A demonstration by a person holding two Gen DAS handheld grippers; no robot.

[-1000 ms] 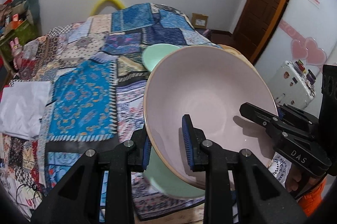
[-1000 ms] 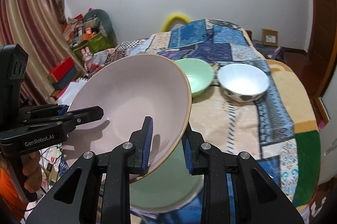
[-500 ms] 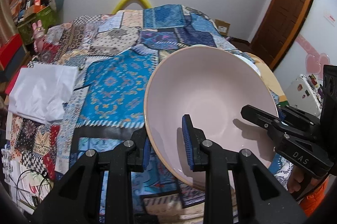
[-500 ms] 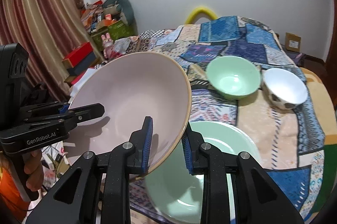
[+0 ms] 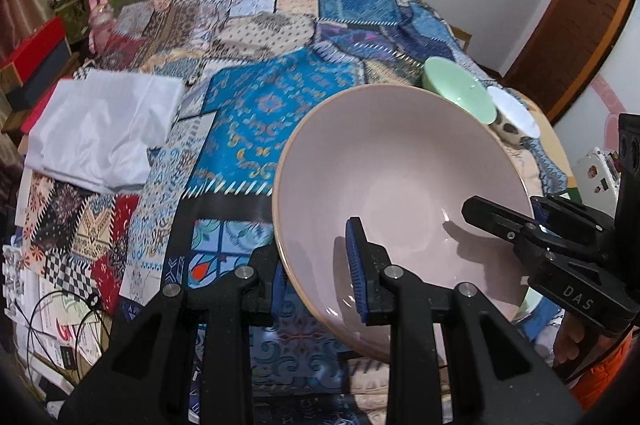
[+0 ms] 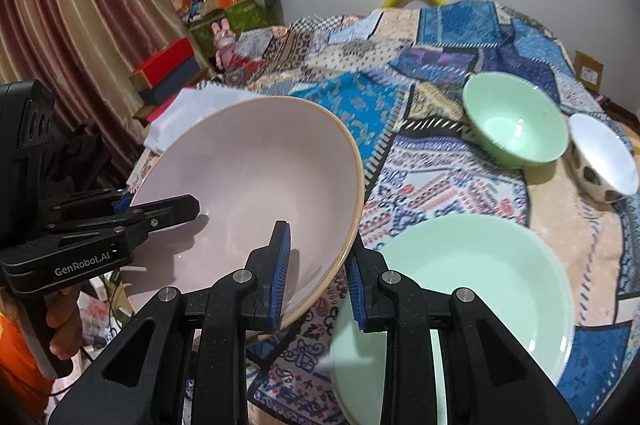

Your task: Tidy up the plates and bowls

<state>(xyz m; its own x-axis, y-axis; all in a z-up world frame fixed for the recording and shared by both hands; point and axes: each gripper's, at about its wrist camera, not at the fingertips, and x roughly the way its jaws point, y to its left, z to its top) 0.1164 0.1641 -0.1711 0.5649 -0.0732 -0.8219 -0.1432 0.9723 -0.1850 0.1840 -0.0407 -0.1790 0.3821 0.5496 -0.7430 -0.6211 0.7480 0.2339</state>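
Both jaws pinch the pink bowl rim, opposite sides.
Left gripper reads "GenRobot.AI", right gripper apparently "DAS"; both angle downward.

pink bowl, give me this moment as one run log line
pink bowl: lifted, tilted | left gripper: clamped on rim | right gripper: clamped on opposite rim | green plate: on quilt

Patchwork-covered bed, green plate (nearest), two bowls, white cloth

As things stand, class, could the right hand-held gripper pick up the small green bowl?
Probably not: the right hand-held gripper is shut on the pink bowl, so the small green bowl must wait.
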